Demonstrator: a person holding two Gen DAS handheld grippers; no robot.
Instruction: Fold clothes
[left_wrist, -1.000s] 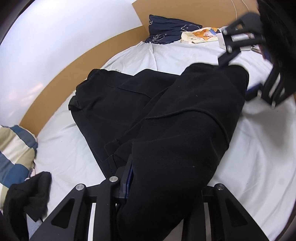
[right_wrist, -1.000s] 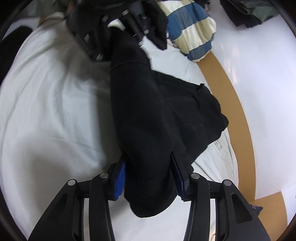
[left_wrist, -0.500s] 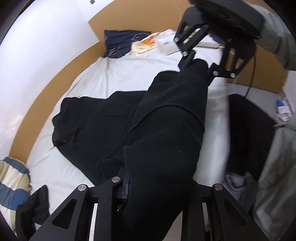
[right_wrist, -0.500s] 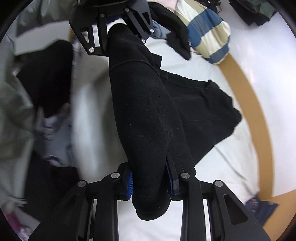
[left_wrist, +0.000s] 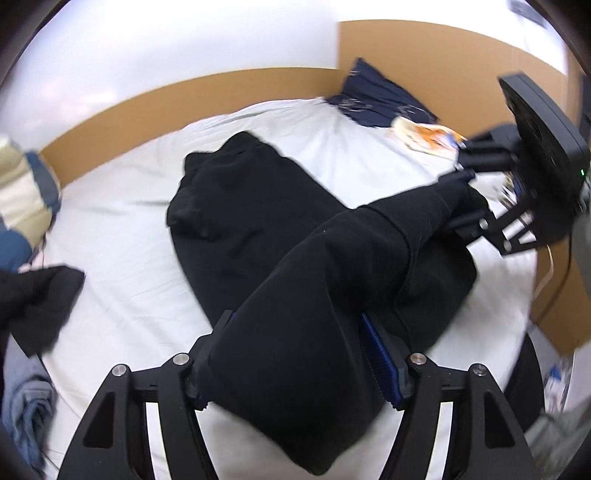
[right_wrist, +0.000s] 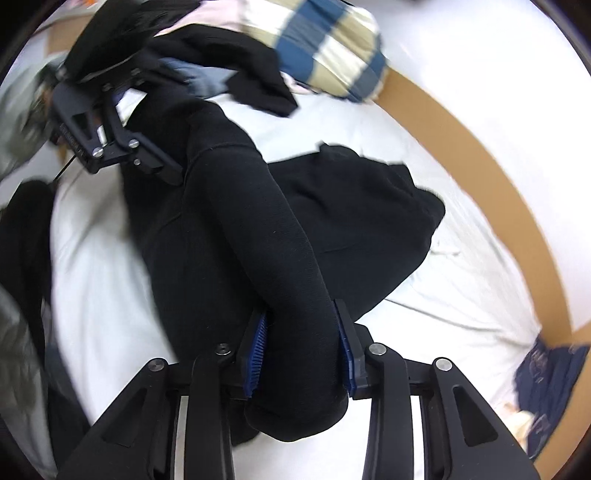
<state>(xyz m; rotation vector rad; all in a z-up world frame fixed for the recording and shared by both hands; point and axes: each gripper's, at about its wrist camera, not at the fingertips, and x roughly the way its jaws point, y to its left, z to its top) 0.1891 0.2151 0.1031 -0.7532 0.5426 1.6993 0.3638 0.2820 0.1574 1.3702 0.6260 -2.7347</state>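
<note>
A black garment (left_wrist: 258, 206) lies on the white bed sheet (left_wrist: 122, 229), part of it lifted and stretched between both grippers. My left gripper (left_wrist: 295, 350) is shut on one end of the raised black fold. In the left wrist view the right gripper (left_wrist: 476, 206) holds the other end at the far right. In the right wrist view my right gripper (right_wrist: 301, 354) is shut on the black garment (right_wrist: 354, 221), and the left gripper (right_wrist: 144, 144) grips it at the upper left. The rest of the garment lies flat on the sheet (right_wrist: 443, 295).
A striped blue and beige pillow (right_wrist: 332, 48) and a loose black cloth (left_wrist: 37, 295) lie at one end of the bed. A navy cloth (left_wrist: 380, 96) and a patterned item (left_wrist: 424, 134) sit at the other. A brown bed frame (left_wrist: 147, 107) borders the sheet. Denim (left_wrist: 26, 417) lies nearby.
Both grippers have swung over the bed with the garment still held, and the lifted fold now drapes lower across the flat part. The views have rotated.
</note>
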